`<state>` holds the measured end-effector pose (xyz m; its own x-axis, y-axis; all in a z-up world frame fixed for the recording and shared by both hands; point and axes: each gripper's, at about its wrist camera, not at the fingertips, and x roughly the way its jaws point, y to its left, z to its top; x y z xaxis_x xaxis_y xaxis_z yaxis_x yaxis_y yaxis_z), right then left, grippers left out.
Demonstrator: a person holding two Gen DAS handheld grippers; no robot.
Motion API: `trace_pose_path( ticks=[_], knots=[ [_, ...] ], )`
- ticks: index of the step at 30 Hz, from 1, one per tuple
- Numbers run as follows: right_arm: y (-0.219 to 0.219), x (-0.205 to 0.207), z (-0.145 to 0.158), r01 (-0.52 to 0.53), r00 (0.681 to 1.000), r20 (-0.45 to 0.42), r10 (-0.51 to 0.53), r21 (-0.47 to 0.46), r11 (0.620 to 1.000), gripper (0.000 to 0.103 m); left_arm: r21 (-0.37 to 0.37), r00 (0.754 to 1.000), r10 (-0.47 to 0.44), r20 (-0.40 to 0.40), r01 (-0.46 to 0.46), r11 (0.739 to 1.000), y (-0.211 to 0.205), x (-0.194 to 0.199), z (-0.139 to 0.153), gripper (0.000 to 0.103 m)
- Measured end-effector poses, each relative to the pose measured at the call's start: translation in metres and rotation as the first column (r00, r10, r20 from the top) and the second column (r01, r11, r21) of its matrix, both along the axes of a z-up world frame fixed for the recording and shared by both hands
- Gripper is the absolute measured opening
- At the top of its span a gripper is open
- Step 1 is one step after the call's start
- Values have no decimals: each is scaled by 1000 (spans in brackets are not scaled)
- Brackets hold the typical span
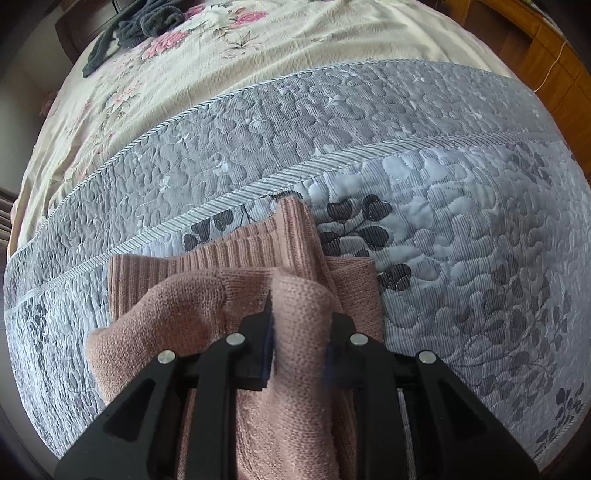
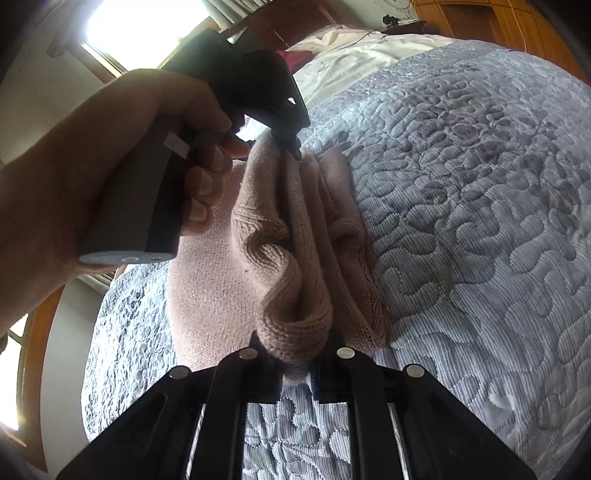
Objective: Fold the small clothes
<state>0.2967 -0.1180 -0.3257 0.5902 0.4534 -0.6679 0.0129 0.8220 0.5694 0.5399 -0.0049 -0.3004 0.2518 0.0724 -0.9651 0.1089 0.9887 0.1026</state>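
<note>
1. Pink knit garment (image 1: 236,280) lies partly doubled on the grey quilted bedspread (image 1: 461,229).
2. My left gripper (image 1: 301,328) and right gripper (image 2: 295,345) each have jaws clamped on a bunched edge.
3. I judge the fold half done; laying flat remains.

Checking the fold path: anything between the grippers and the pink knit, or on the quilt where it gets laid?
Nothing visible. The left gripper and right gripper are each shut on a fold of the pink knit. The grey quilt around it is bare; the dark garment lies far off on the floral sheet.
</note>
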Motion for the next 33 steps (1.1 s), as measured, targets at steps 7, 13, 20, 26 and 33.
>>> trace_pose_path(
  ticks=[7,13,20,26,33],
  knots=[
    [-18,5,-27,7,996,-85,7,163,987,17,-122,997,-44,61,51,991,2,-4,2,53],
    [-42,13,-32,-34,991,-108,75,340,940,48,-349,992,-3,124,47,936,37,-8,39,66],
    [-47,44,-32,-88,975,-156,161,396,914,67,-507,993,8,114,51,860,111,-45,63,70],
    [-39,68,-37,-172,941,-217,261,358,918,14,-638,1000,1,28,17,770,174,-97,41,66],
    [-48,68,-48,-167,944,-215,251,343,924,21,-757,994,-57,-95,-34,653,198,-140,-15,56]
  ],
)
